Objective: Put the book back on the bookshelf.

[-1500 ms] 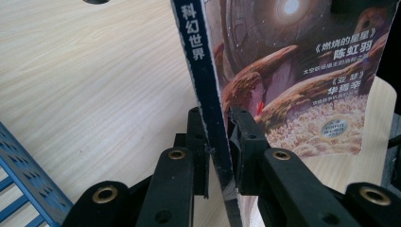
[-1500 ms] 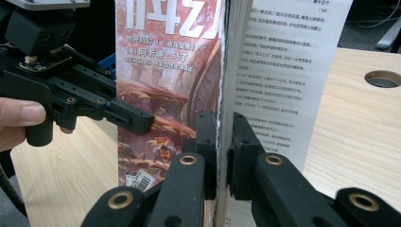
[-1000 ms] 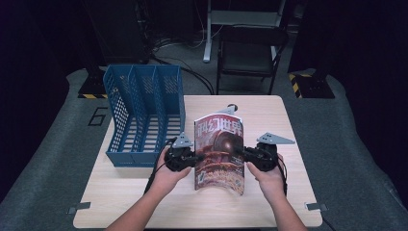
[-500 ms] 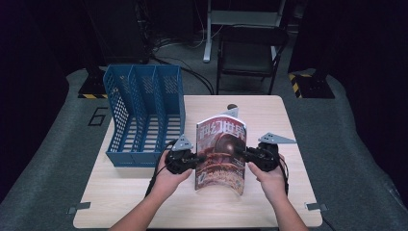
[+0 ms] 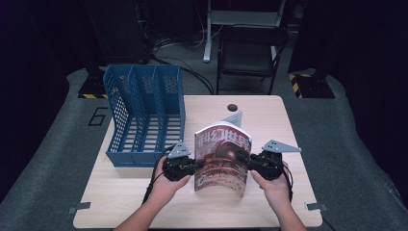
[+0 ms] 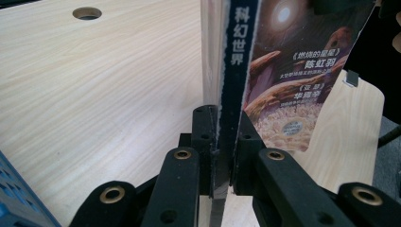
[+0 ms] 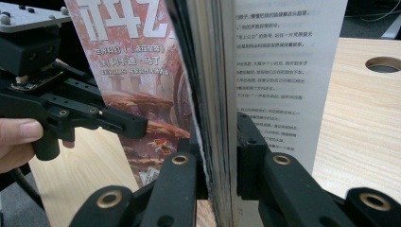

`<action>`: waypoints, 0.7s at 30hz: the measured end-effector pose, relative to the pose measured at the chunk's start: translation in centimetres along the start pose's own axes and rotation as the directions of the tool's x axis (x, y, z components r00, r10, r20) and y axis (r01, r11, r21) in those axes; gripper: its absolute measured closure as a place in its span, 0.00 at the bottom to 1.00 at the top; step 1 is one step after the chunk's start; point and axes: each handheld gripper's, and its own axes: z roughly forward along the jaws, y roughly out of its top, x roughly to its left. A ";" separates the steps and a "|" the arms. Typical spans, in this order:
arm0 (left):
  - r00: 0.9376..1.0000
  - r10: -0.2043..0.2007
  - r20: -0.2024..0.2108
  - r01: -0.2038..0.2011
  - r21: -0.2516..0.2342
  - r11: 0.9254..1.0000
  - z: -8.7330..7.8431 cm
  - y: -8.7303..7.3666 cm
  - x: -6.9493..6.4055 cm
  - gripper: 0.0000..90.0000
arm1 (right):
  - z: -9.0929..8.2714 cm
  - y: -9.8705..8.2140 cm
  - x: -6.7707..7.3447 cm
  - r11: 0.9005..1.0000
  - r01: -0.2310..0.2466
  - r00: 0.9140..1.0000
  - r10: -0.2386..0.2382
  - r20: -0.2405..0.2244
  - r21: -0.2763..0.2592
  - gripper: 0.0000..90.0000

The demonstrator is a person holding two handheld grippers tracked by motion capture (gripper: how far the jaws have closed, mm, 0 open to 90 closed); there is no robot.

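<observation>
Magazine [image 5: 222, 156]: upright over near middle of table [image 5: 144, 192], right of blue file rack [image 5: 144, 118]; nearer the person than 1.0 s ago.
Left gripper [image 6: 222, 137]: clamped on spine edge.
Right gripper [image 7: 220, 142]: clamped on page edge.
Grip: unchanged across frames.

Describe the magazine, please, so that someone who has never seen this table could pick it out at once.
Start at the pale wooden table and find the blue file rack on its left part. Just right of the rack, nearer the person, the magazine stands upright, clamped between the left gripper and the right gripper. It alone has a reddish picture cover with large white characters.
</observation>
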 end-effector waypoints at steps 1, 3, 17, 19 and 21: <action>1.000 -0.015 0.003 0.015 -0.003 1.000 0.0 -0.1 -0.2 0.92 | -0.1 -0.1 0.1 1.000 0.003 1.000 -0.003 0.002 0.002 0.89; 1.000 0.002 0.007 -0.002 0.009 1.000 -0.3 -0.1 -0.3 0.92 | -0.4 -0.2 0.3 1.000 0.012 1.000 -0.012 -0.002 0.005 0.89; 1.000 0.001 0.031 -0.003 0.059 0.998 -1.0 -0.5 -0.8 0.92 | -1.3 -1.2 1.1 1.000 0.015 1.000 -0.015 -0.016 -0.011 0.86; 0.999 -0.009 0.039 0.007 0.063 0.998 -1.1 -0.5 -0.8 0.91 | -1.3 -1.3 1.2 1.000 0.022 1.000 -0.022 -0.017 -0.006 0.85; 0.999 -0.010 0.044 0.007 0.065 0.998 -1.1 -0.5 -0.8 0.91 | -1.4 -1.4 1.3 1.000 0.027 1.000 -0.027 -0.014 -0.005 0.84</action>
